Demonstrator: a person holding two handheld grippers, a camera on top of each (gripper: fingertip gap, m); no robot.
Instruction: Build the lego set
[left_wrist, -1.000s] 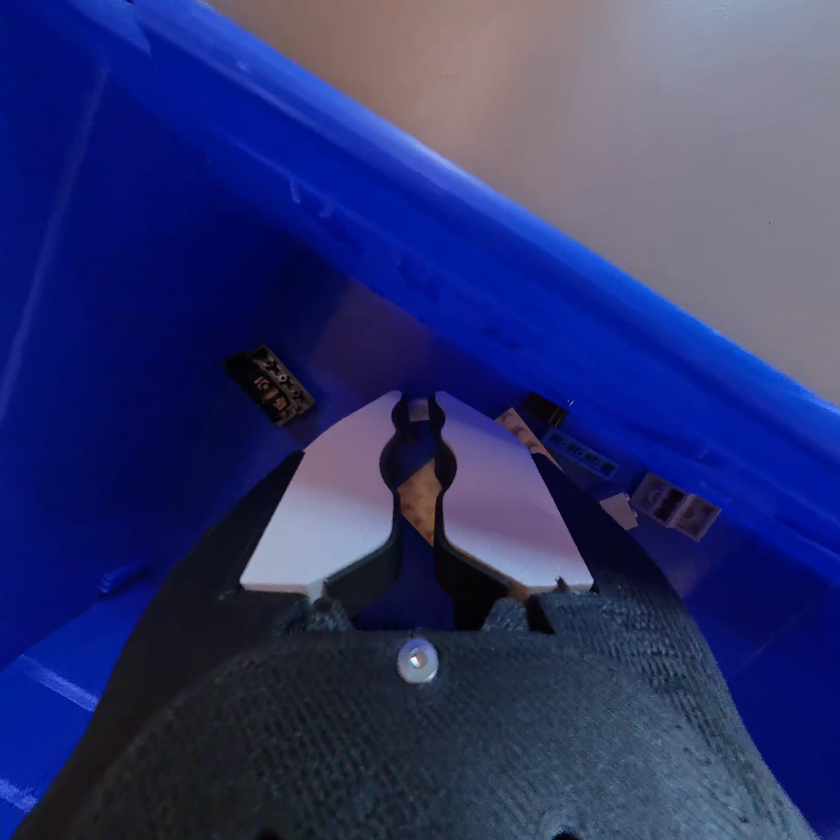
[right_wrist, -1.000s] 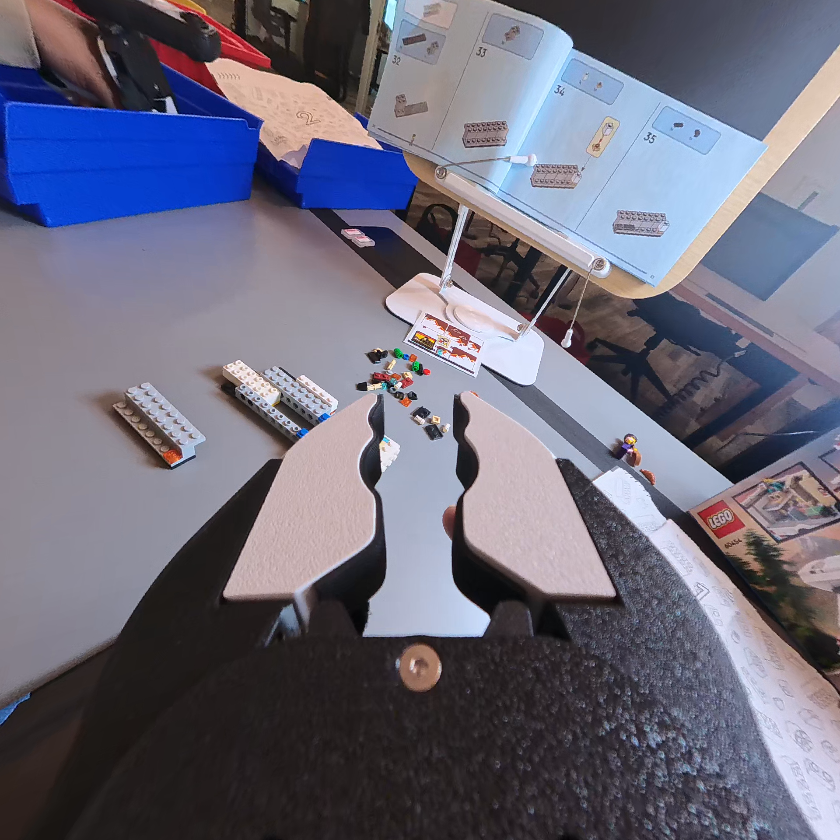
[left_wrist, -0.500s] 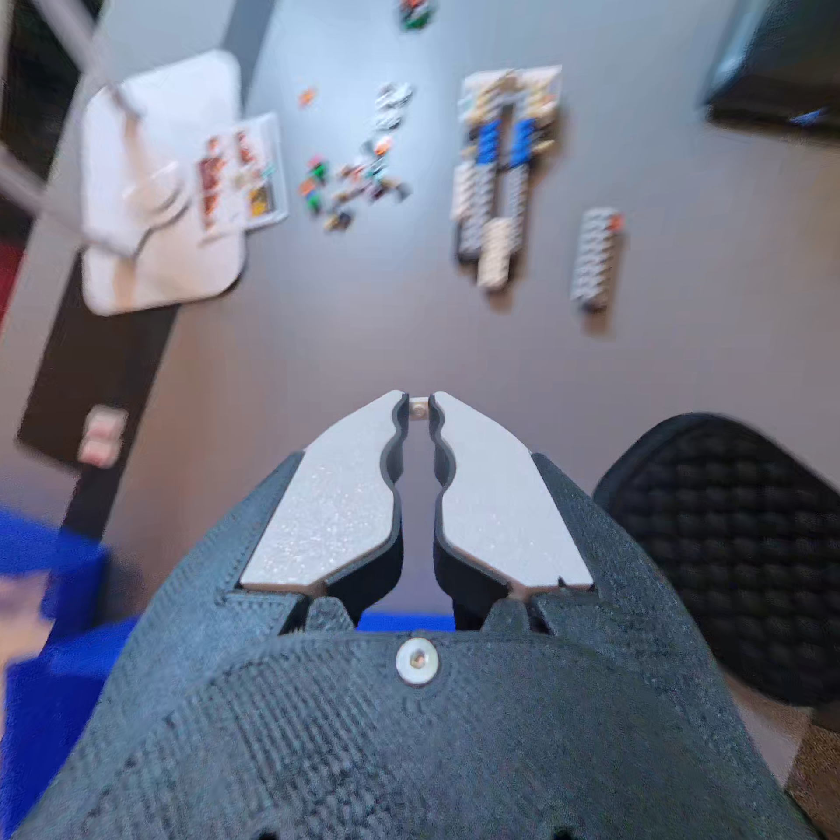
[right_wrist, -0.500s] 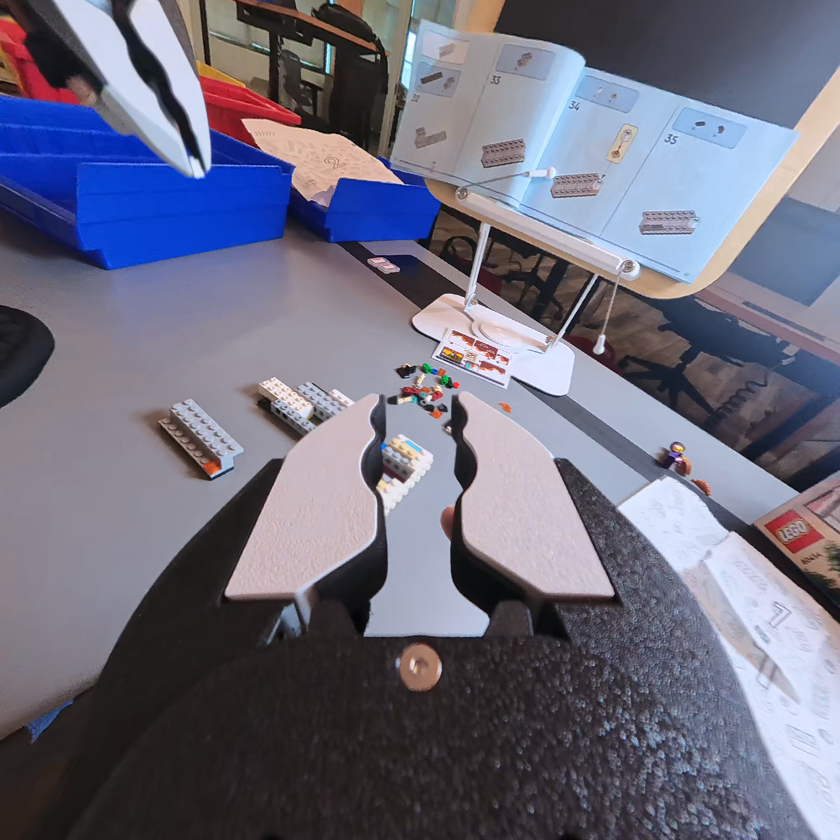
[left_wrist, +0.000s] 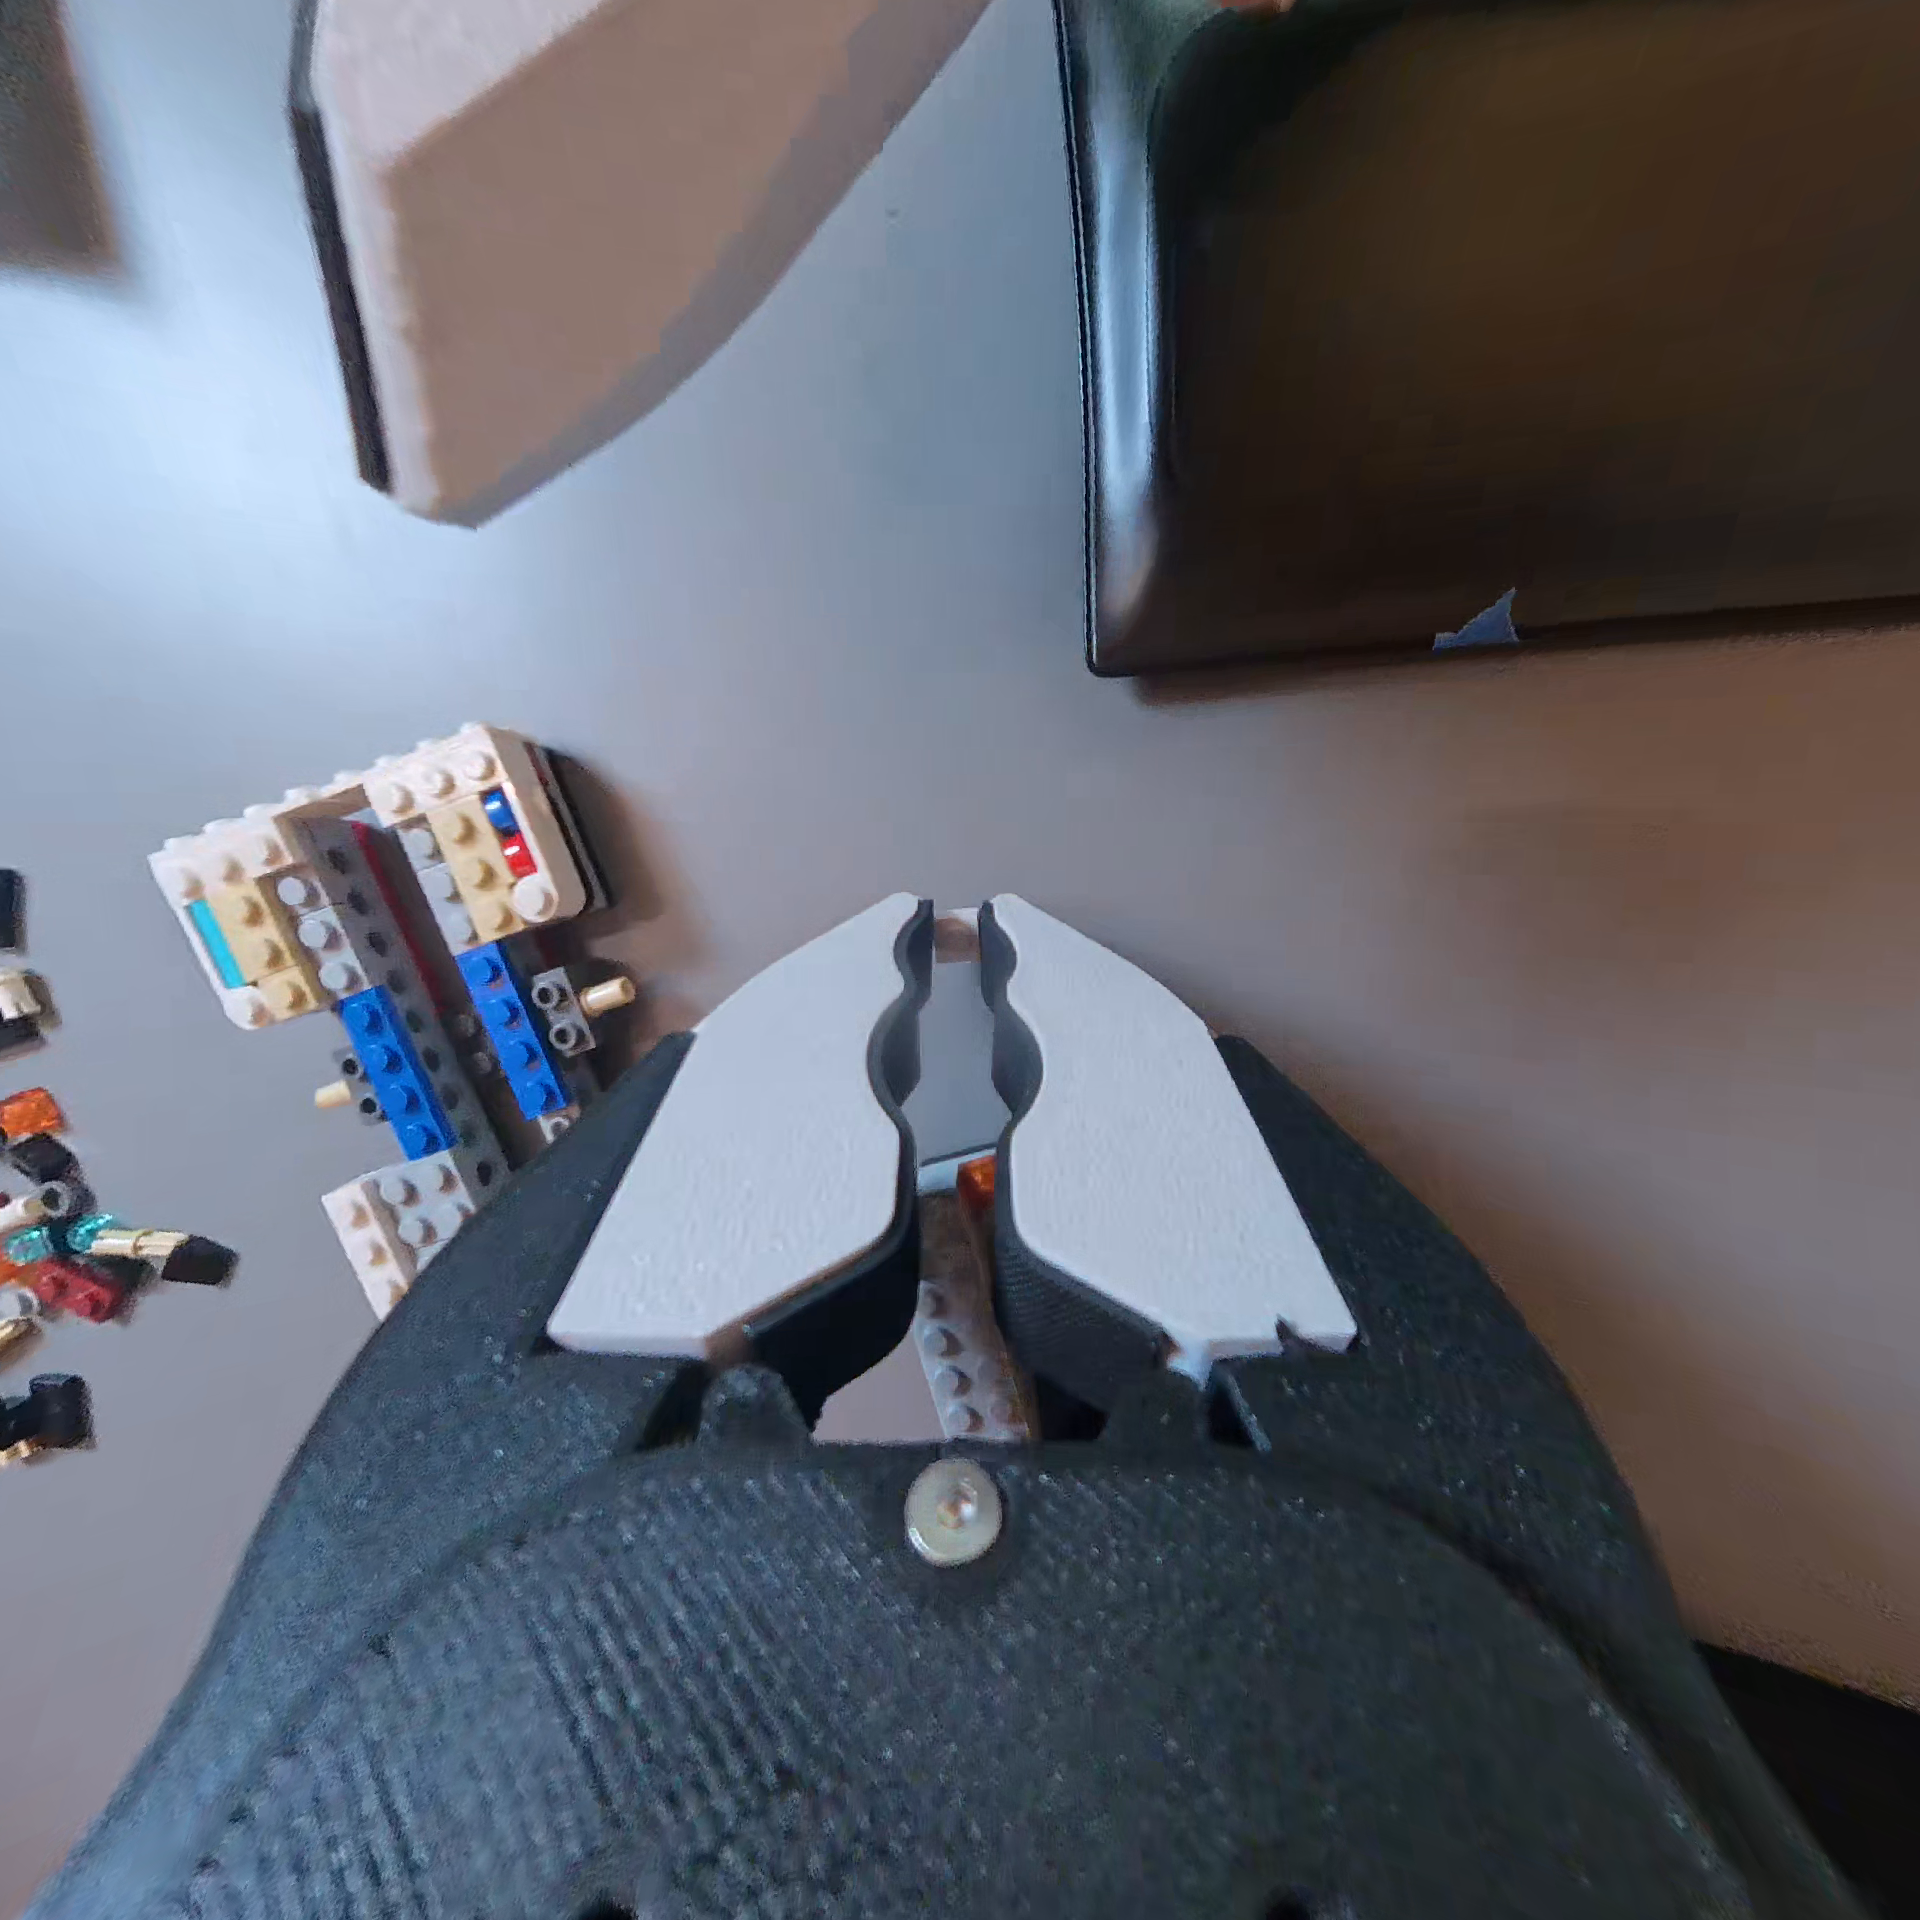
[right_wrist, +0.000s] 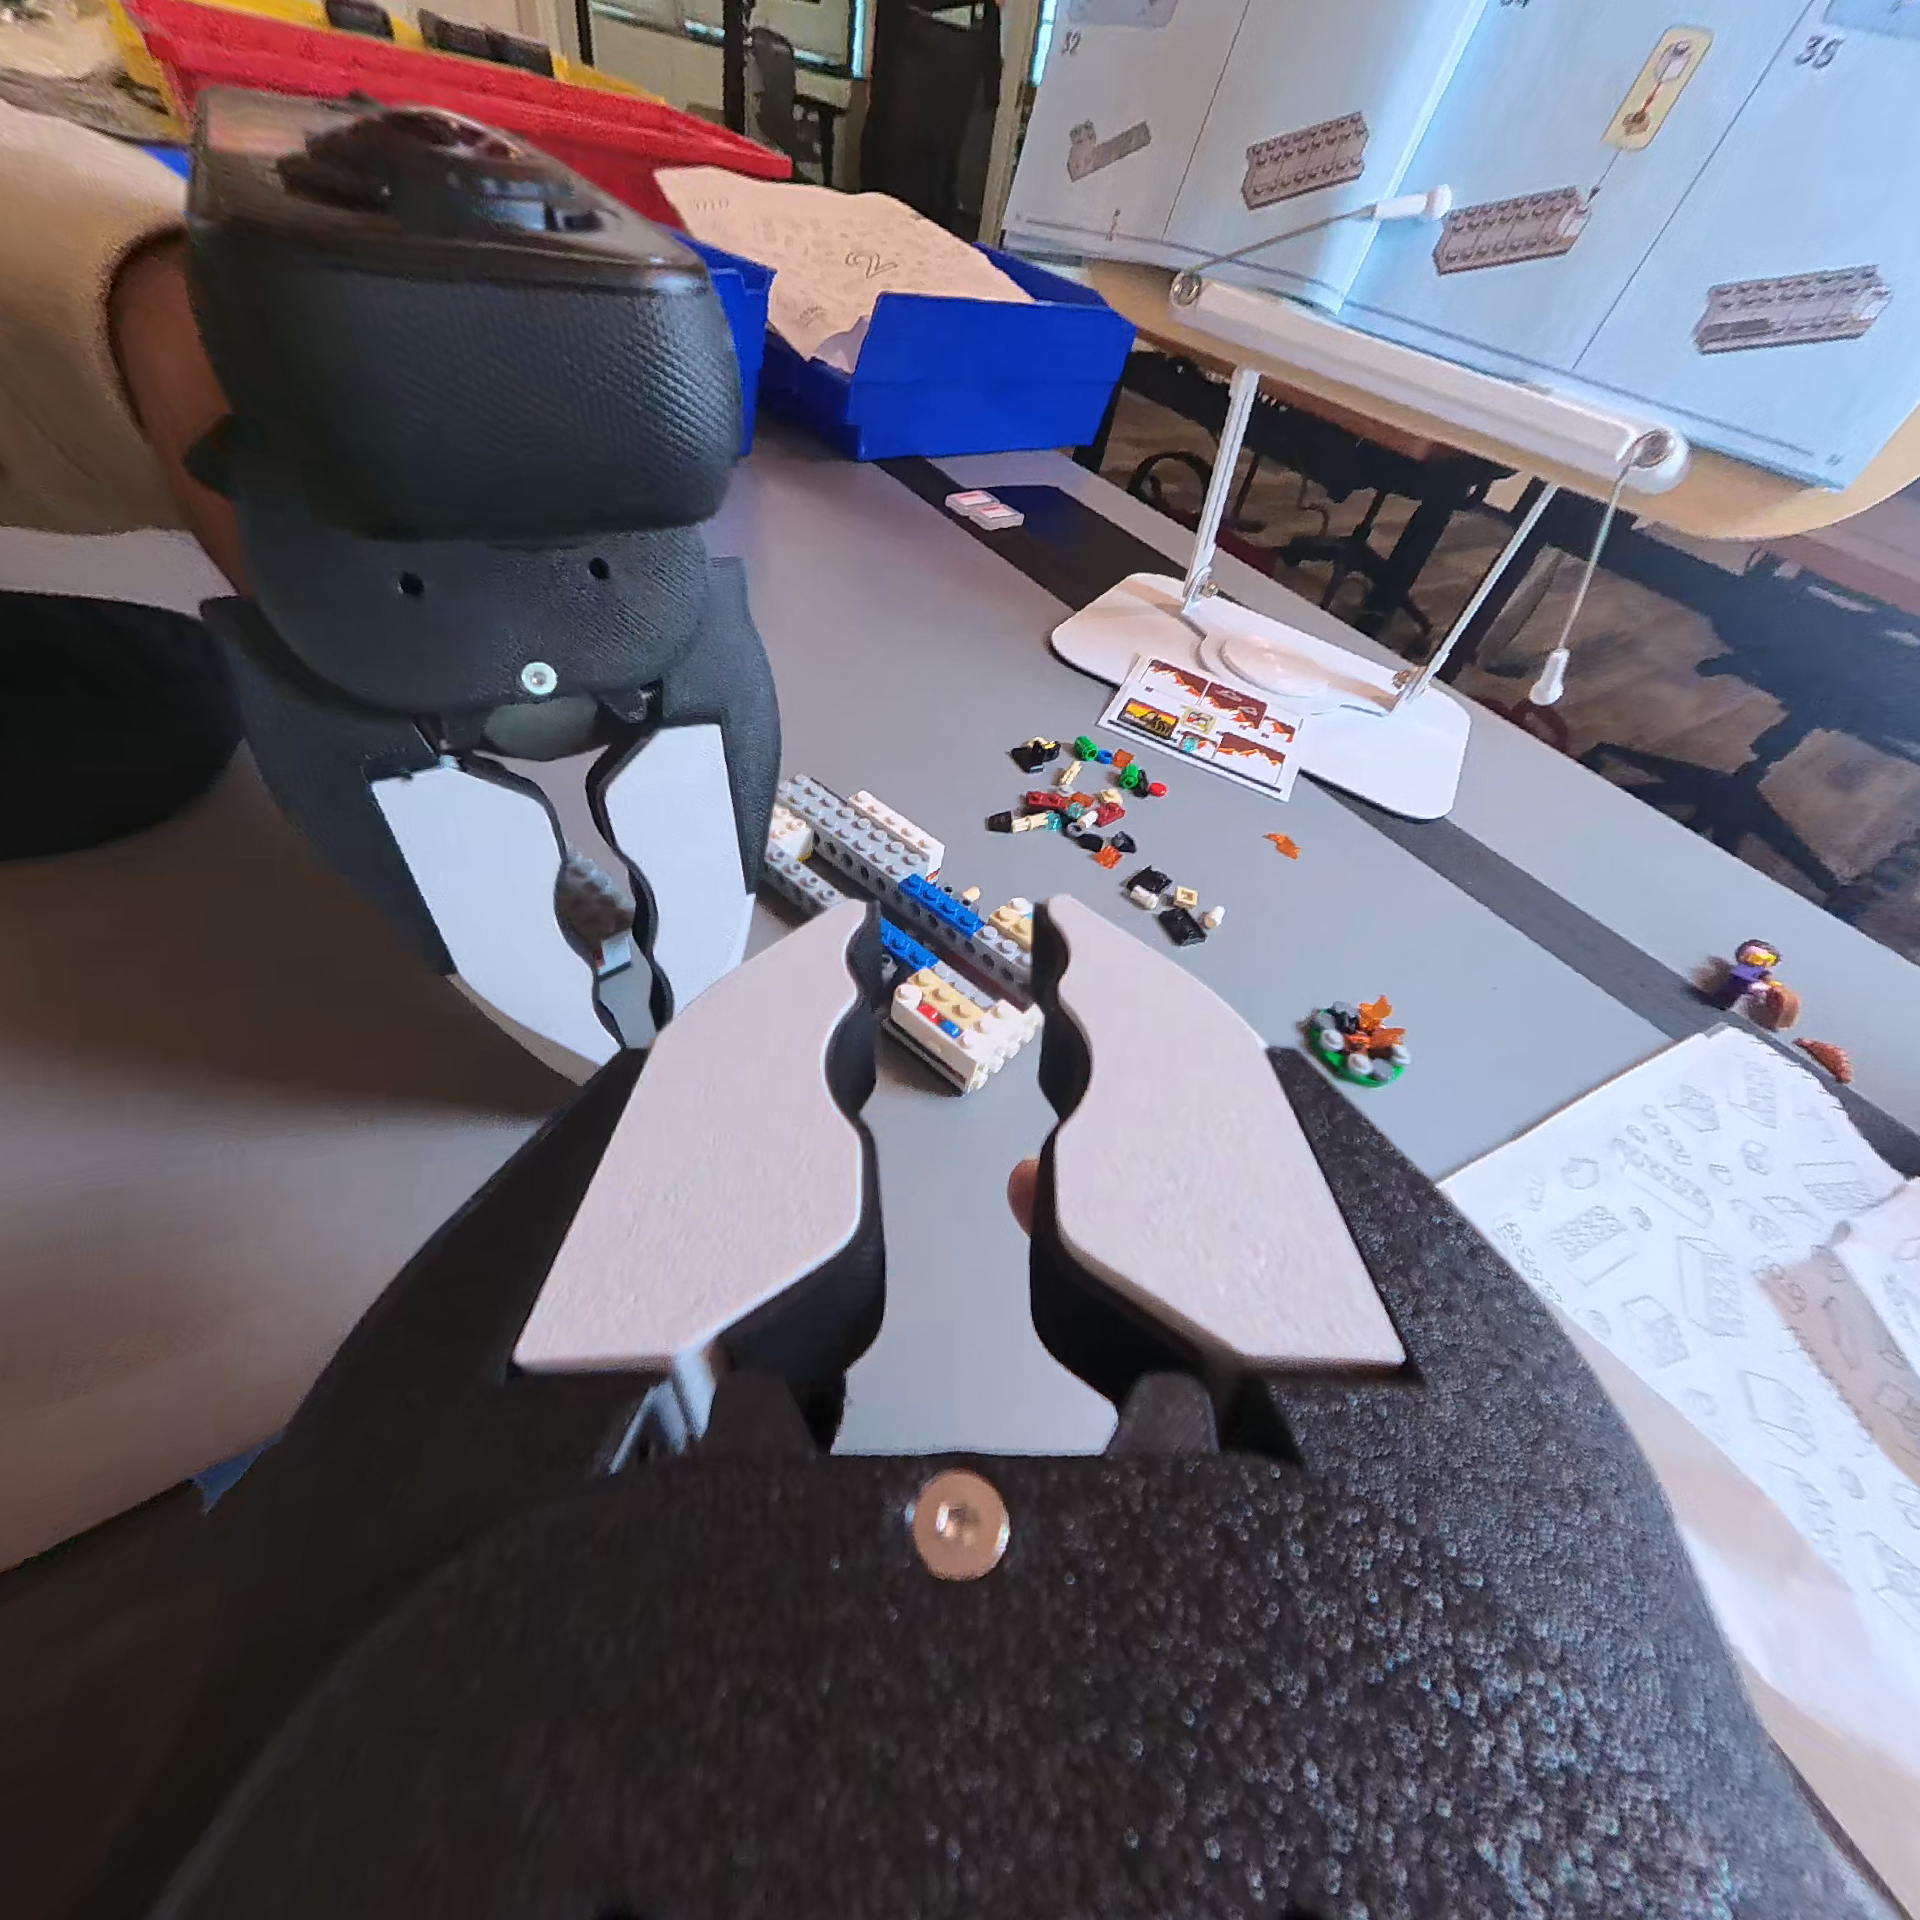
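Observation:
My left gripper (left_wrist: 956, 920) is shut on a small pale piece (left_wrist: 957, 932) pinched at its tips. It points down at the grey table, over a grey studded plate with an orange end (left_wrist: 971, 1340) that shows through the gap. The partly built white, tan, grey and blue model (left_wrist: 416, 956) lies just left of it. In the right wrist view the left gripper (right_wrist: 623, 1023) hangs left of the model (right_wrist: 935, 935). My right gripper (right_wrist: 951, 925) is open and empty, low over the table, with the model's near end between its tips.
Loose small pieces (right_wrist: 1091, 810) lie behind the model, beside a sticker sheet (right_wrist: 1205, 717) and a white stand holding the open instruction booklet (right_wrist: 1455, 156). A blue bin (right_wrist: 935, 353), a campfire build (right_wrist: 1356, 1039), a minifigure (right_wrist: 1751, 971) and a printed paper bag (right_wrist: 1714, 1247) are around. A black padded object (left_wrist: 1455, 312) lies ahead of the left gripper. The gap from one gripper's tips to the other's is roughly 11 cm. The campfire build (right_wrist: 1356, 1039) is about 20 cm from both grippers' fingertips.
My left gripper came out of the blue bin with the small piece, swung over the table and came down beside the model. My right gripper moved closer to the model.

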